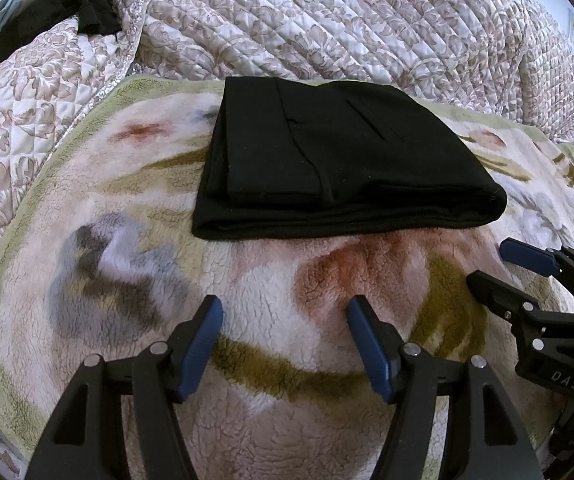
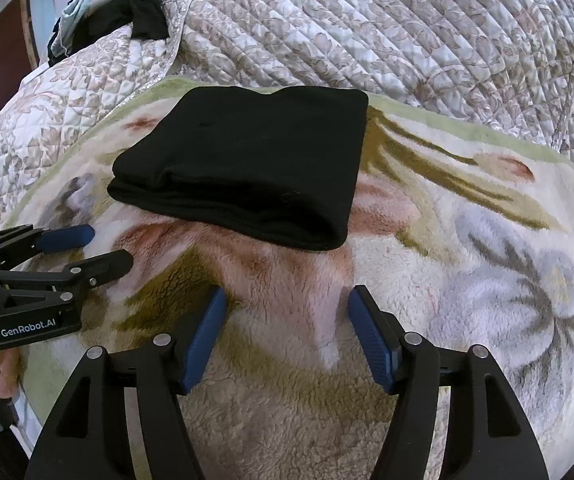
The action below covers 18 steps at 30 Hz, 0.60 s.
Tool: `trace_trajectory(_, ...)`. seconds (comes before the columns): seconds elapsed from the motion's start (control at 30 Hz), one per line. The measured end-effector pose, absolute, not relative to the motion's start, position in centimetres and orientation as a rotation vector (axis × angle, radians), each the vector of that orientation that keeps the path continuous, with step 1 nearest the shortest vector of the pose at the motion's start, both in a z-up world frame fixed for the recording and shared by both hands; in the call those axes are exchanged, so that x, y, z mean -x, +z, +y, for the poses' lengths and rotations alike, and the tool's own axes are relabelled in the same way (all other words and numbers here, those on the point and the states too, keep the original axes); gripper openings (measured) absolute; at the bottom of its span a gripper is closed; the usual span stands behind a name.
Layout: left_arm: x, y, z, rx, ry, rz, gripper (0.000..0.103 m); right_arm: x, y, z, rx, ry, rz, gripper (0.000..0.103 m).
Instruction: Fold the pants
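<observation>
Black pants (image 1: 335,160) lie folded into a compact rectangular stack on a fleece blanket (image 1: 135,280); the right wrist view shows the same pants (image 2: 247,168) with the thick folded edge toward me. My left gripper (image 1: 285,308) hovers over the fleece short of the pants, open with nothing between its blue pads. My right gripper (image 2: 287,298) is likewise open and empty, also short of the pants. From each wrist view I see the other gripper: the right gripper (image 1: 487,262) at the right edge, the left gripper (image 2: 109,248) at the left edge, both open.
The floral fleece blanket (image 2: 487,260) lies on a quilted bedspread (image 1: 367,20) that rises behind the pants. Dark clothes (image 2: 143,12) are heaped at the far left corner. A person's fingers (image 2: 5,376) show at the left gripper's handle.
</observation>
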<state>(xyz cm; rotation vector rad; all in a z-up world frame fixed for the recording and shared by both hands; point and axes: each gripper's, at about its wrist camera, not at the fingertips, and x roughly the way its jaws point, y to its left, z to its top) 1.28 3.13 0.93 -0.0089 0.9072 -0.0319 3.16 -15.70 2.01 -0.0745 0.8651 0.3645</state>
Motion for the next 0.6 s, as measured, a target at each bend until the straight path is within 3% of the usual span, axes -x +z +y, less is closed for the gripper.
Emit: trace_trajectory(0.6,-1.23,0.91,3.12,0.009,-0.032,0.908,0.069,-2.6,1.94,-15.86,0.046,0.37,0.849,0.065)
